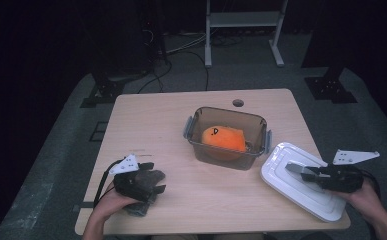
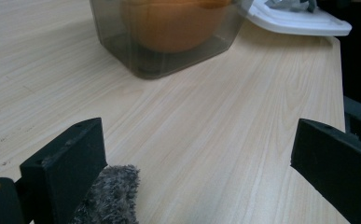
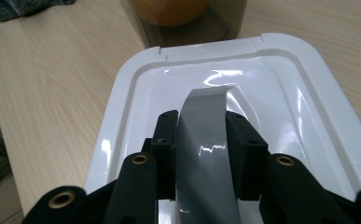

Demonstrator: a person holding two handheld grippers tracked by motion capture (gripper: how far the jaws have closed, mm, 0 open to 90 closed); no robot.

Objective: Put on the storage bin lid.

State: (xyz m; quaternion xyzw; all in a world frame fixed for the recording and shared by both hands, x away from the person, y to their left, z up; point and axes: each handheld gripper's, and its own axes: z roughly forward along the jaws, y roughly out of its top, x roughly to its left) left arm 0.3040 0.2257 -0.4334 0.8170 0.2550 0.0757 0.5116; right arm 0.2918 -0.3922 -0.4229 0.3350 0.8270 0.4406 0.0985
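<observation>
At lower right of the high view, the right gripper (image 1: 317, 174) clenched the grey handle (image 3: 205, 140) of a glossy white rectangular lid (image 1: 301, 180); the left gripper (image 1: 153, 181) sat released.

Left claw (image 1: 140, 184) low at near left edge of surface, hand (image 1: 112, 201) wrapped round its body from below, forearm entering from bottom. Jaws wide apart, nothing pressed between pads; grey plate on top, cable looping off behind. Right claw (image 1: 308, 172) at near right, raised slightly, pointing left and away, hand (image 1: 363, 192) gripping from behind. Jaws clamped either side of grey handle (image 3: 206, 140) of white lid (image 3: 122, 93), pads pressing both sides.
</observation>
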